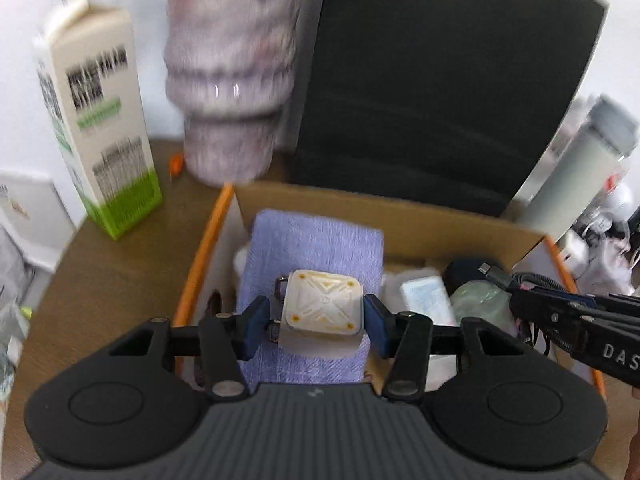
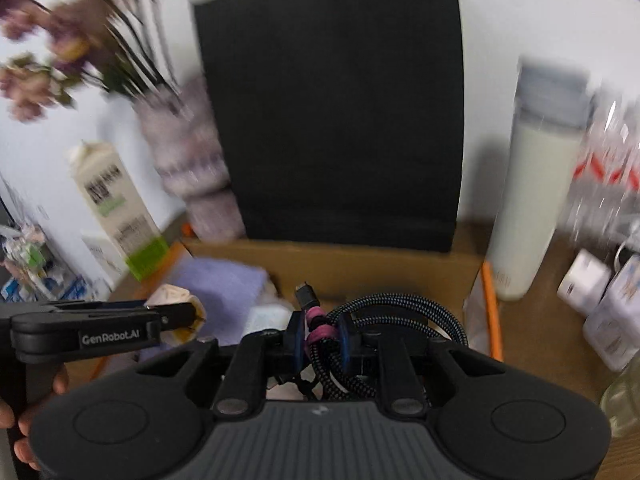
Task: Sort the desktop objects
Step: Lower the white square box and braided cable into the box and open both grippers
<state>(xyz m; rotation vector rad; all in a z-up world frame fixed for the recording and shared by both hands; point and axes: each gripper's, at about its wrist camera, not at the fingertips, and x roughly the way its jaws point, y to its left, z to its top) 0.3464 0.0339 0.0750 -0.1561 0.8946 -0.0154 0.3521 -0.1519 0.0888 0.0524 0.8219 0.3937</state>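
Observation:
My left gripper [image 1: 316,322] is shut on a small white square block with a yellow pattern [image 1: 322,312], held over a folded purple cloth [image 1: 316,244] inside an orange-edged cardboard box [image 1: 208,240]. My right gripper [image 2: 320,334] is shut on a coiled black braided cable [image 2: 400,316] bound with a pink tie, held over the same box [image 2: 360,264]. The right gripper and its cable show at the right of the left wrist view [image 1: 560,312]. The left gripper with the block shows at the left of the right wrist view [image 2: 176,316].
A green and white carton [image 1: 100,128], a purple patterned vase [image 1: 228,80] with flowers and a black panel [image 1: 440,80] stand behind the box. A white bottle [image 2: 532,200], small white boxes [image 2: 600,296] and a plastic bottle stand to the right on the wooden desk.

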